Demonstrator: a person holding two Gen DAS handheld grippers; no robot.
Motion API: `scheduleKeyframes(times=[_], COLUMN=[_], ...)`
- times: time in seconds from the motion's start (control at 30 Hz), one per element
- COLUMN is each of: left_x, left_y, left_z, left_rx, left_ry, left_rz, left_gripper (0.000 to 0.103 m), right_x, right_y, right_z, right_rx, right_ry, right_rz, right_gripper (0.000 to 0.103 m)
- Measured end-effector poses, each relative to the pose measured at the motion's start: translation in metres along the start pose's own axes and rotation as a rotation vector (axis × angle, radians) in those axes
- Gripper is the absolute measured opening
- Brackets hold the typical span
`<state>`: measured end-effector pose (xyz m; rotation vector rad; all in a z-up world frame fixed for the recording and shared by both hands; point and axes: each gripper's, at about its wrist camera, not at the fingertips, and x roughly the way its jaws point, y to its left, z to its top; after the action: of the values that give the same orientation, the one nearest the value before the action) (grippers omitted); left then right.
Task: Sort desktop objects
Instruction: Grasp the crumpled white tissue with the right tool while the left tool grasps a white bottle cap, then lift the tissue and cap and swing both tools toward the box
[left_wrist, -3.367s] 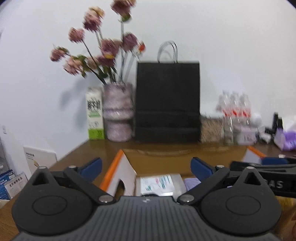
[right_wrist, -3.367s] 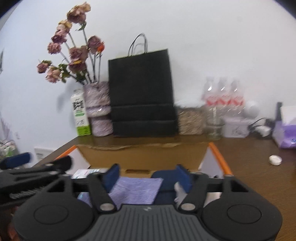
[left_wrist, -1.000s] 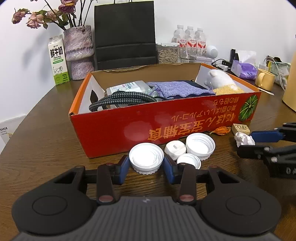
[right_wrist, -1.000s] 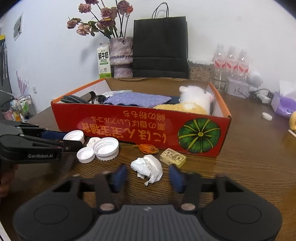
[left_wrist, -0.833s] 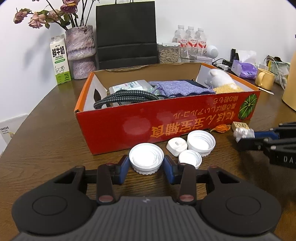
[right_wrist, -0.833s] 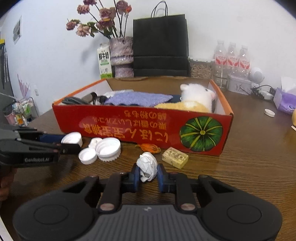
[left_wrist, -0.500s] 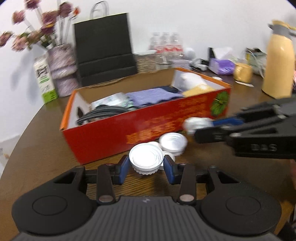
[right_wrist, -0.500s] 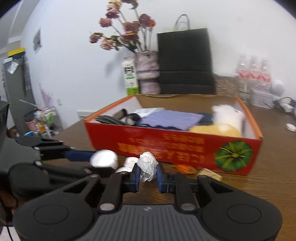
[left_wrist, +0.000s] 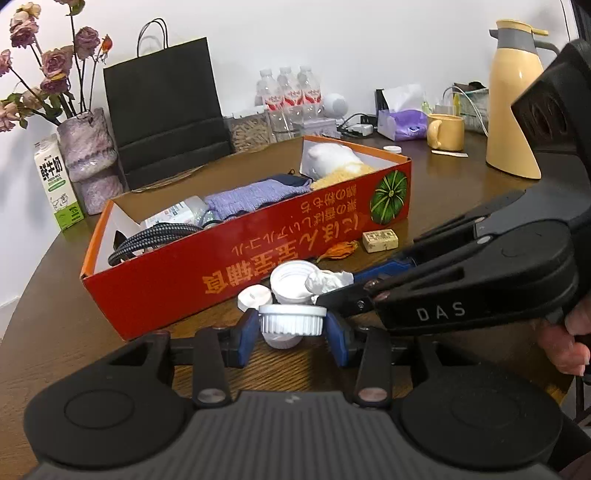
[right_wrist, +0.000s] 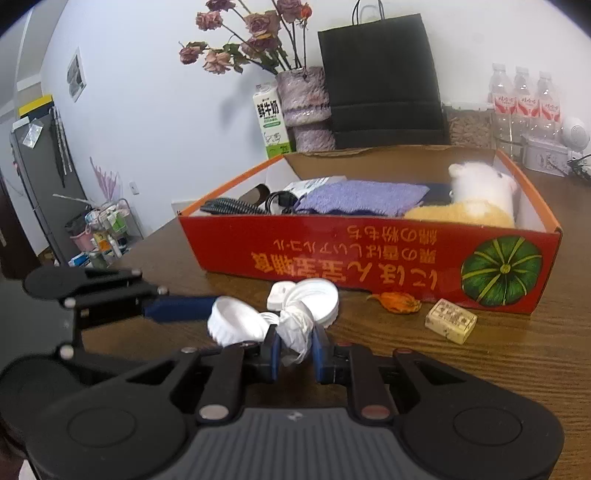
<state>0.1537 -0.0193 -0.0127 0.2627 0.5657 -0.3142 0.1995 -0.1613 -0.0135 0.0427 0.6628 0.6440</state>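
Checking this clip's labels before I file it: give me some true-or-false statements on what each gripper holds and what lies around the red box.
1. The left gripper is shut on a white ribbed plastic cap. True.
2. The right gripper holds a small tan printed block. False: it is shut on a crumpled white paper wad; the block lies on the brown wooden table.
3. The white and yellow plush toy sits inside the red cardboard box. True.
4. The orange dried flower lies inside the box. False: it lies on the table in front of it.
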Motion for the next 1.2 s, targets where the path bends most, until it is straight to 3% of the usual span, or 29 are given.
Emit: scheduleKeyframes(times=[0.37, 0.67, 0.83, 1.03, 1.2], left_x=[-0.002, 0.004, -0.011, 0.000, 0.023], left_y=[-0.003, 0.004, 0.012, 0.025, 0.033], left_z=[-0.001, 0.006, 0.007, 0.001, 0.009], left_rx=[0.019, 0.018, 0.016, 0.010, -0.028], left_ry=[0.005, 0.056, 0.046, 0.138, 0.162], left_rz=[-0.035, 0.003, 0.025, 0.038, 0.035], left_gripper=[0.040, 0.040, 0.040, 0.040, 0.039], right_x=[-0.004, -0.016, -0.019, -0.017, -0.019], right_y=[-0.006, -0.015, -0.018, -0.019, -0.018], right_z=[-0.003, -0.004, -0.007, -0.010, -0.009], right_rx=[0.035, 0.075, 0.077, 0.085, 0.086], right_ry=[0.005, -0.027, -0.022, -0.017, -0.024], right_rz=[0.033, -0.003, -0.013, -0.015, -0.024], right_gripper=[0.016, 0.016, 0.017, 0.016, 0.016])
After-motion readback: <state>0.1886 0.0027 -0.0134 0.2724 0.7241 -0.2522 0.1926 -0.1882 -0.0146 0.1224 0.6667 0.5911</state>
